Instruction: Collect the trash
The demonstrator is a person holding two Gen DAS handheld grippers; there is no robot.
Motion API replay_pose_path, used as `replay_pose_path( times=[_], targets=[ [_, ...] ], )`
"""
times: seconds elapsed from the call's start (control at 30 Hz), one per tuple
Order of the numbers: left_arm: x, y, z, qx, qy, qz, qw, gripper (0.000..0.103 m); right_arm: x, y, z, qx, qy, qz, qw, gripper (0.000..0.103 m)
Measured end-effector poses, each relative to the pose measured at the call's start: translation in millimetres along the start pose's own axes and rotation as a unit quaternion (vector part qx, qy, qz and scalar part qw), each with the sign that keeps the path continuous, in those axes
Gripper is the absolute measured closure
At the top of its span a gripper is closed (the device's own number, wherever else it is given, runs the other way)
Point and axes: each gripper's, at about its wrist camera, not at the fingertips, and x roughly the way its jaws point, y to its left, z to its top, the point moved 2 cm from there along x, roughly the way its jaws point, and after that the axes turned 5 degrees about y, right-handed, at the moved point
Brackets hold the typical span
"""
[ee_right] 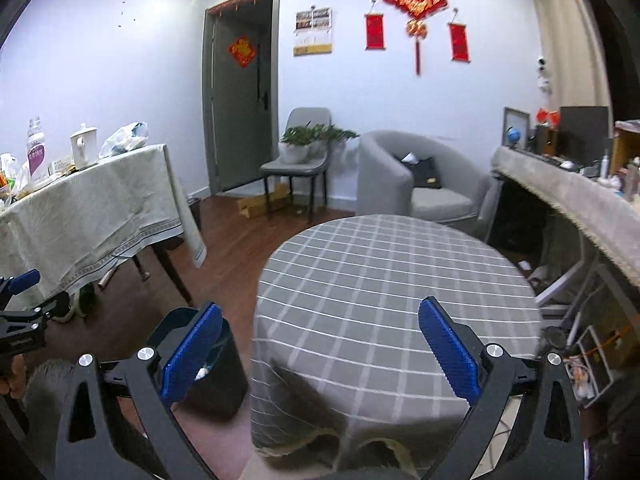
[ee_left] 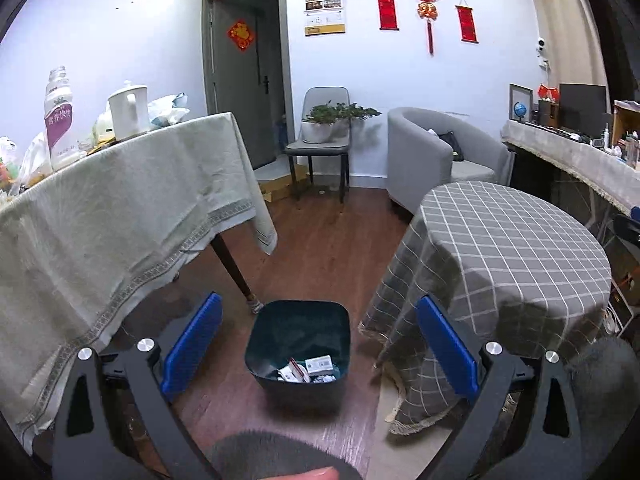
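At lower centre stood a dark teal bin (ee_left: pixel 298 344); the round table (ee_left: pixel 516 248) wore grey cloth with white checks, beside blue gripper pads (ee_left: pixel 194 344) on black arms.

In the right wrist view a blue finger hides most of the trash bin (ee_right: pixel 216 364), its contents unreadable.

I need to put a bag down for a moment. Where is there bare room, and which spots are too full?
The round checked table shows a bare top right across. The wood floor between it and the long table, beyond the bin, is open too. The long table's far end is crowded: bottle, white jug, plastic bags. The right-hand counter is cluttered.
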Motion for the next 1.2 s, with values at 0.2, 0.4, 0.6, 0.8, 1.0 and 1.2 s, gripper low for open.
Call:
replay_pose_path(
  times=[0.2, 0.4, 0.6, 0.8, 1.0, 1.2],
  targets=[
    [-12, -7, -22, -0.006, -0.004, -0.008, 0.9999, 0.003, -37, -28, -34, 0.011, -0.021, -0.027, 0.999, 0.004],
    [-19, -20, -30, 0.009, -0.014, -0.01, 0.9998, 0.003, -48, -44, -55, 0.034, -0.019, -0.036, 0.999, 0.004],
    [-15, -24, -31, 0.011, -0.008, -0.018, 0.9997, 0.003, -39, -45, -70, 0.03, -0.001, -0.016, 0.999, 0.004],
    [-13, -22, -32, 0.005, -0.001, -0.02, 0.9998, 0.003, -40, -48, -70, 0.043, -0.01, 0.014, 0.999, 0.004],
    [-11, -25, -32, 0.009, 0.003, -0.016, 0.9998, 0.003, -40, -42, -69, 0.027, -0.009, 0.021, 0.999, 0.004],
    [-11, -27, -33, 0.01, 0.003, -0.015, 0.9998, 0.003, -40, -40, -69, 0.027, -0.007, 0.021, 0.999, 0.004]
  ],
)
